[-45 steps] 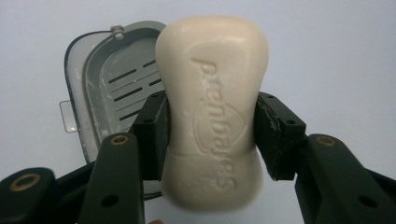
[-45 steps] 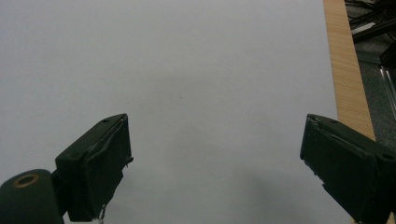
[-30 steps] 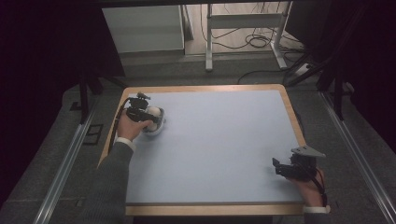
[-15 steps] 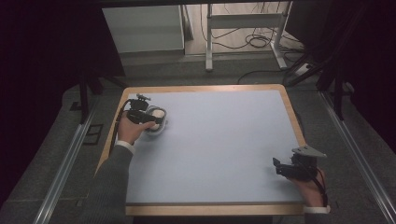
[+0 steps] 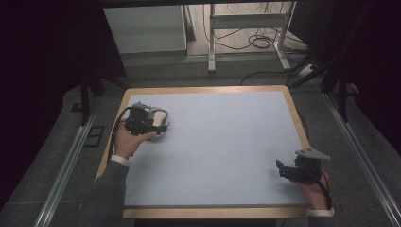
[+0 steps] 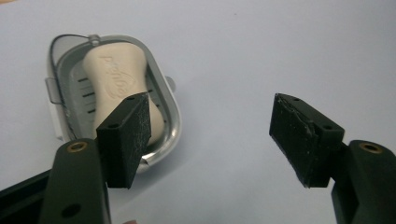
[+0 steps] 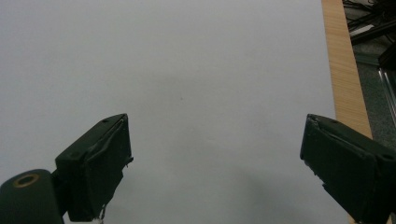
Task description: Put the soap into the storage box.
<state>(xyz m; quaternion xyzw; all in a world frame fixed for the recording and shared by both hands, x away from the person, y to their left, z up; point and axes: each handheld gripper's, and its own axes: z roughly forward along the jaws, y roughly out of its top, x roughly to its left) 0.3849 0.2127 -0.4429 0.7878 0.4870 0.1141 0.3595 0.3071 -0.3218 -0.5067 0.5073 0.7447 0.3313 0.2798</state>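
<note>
Cream soap bar (image 6: 122, 86): we see it lying in the soap dish (image 6: 167, 122), embossed lettering on its top, its near end hidden behind one jaw in the left gripper view.
Soap dish: oval, silvery rim, slotted grey floor; we find it on the table (image 5: 227, 142) near the far left corner, a clear lid (image 6: 55, 84) standing open along its outer side.
Left claw (image 6: 212, 135): we see its jaws spread wide with only bare table between them; they have just been opening. One pad (image 6: 133, 135) stands in front of the dish's near rim, and we cannot tell whether it touches; the soap lies off to the side of the gap, not held. In the high view the claw (image 5: 153, 120) sits over the dish in the person's left hand (image 5: 128, 142).
Table: pale blue top with a wooden border (image 5: 299, 118).
Right claw (image 7: 215, 158): we see its jaws wide apart and nothing between them but table; in the high view it (image 5: 282, 169) rests near the front right corner, well apart from the dish, in the right hand (image 5: 316, 191).
</note>
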